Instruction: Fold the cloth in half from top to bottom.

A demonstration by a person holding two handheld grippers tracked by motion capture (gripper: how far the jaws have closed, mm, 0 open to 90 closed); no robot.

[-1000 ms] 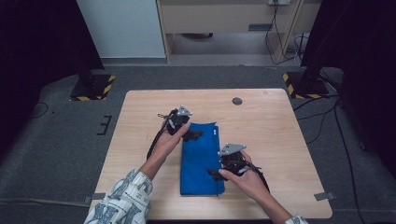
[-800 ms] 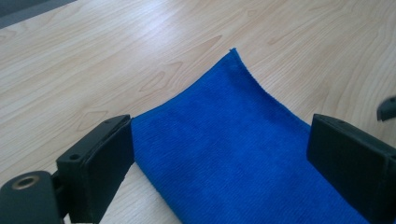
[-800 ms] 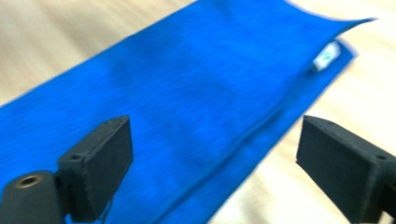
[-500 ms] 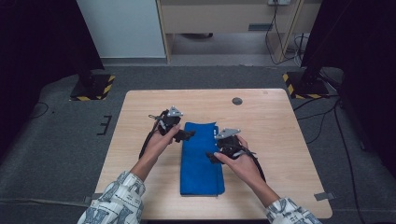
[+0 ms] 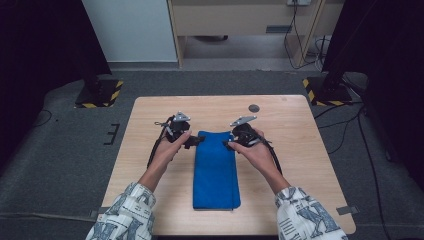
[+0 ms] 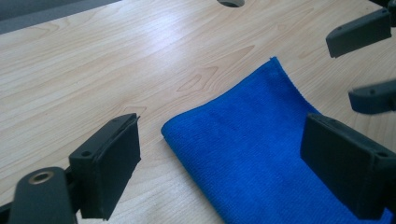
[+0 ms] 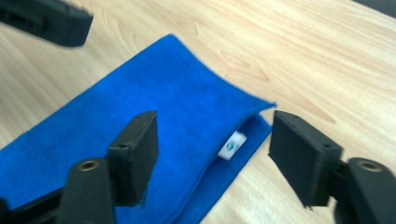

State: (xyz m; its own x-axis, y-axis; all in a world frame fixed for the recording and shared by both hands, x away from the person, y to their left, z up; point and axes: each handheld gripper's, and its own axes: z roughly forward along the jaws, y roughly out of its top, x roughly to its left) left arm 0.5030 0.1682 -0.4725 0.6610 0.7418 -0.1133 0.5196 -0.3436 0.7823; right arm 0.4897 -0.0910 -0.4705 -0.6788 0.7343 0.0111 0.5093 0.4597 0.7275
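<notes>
1. Wooden table (image 5: 300,150): stands on grey carpet, bearing the folded blue cloth (image 5: 216,170) at centre.
2. Left gripper (image 5: 192,141): at the cloth's far left corner, jaws open, holding nothing.
3. Right gripper (image 5: 231,145): at the cloth's far right corner, jaws just been closing, apart and astride the corner, not gripping.
4. White label (image 7: 232,145): between the cloth's layers.

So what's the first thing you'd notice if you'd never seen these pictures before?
The bright blue folded cloth lying long and narrow in the middle of the pale wooden table. Next, the two black grippers at its far corners, the left gripper and the right gripper, both with jaws apart. A small white tag peeks from between the cloth's layers.
</notes>
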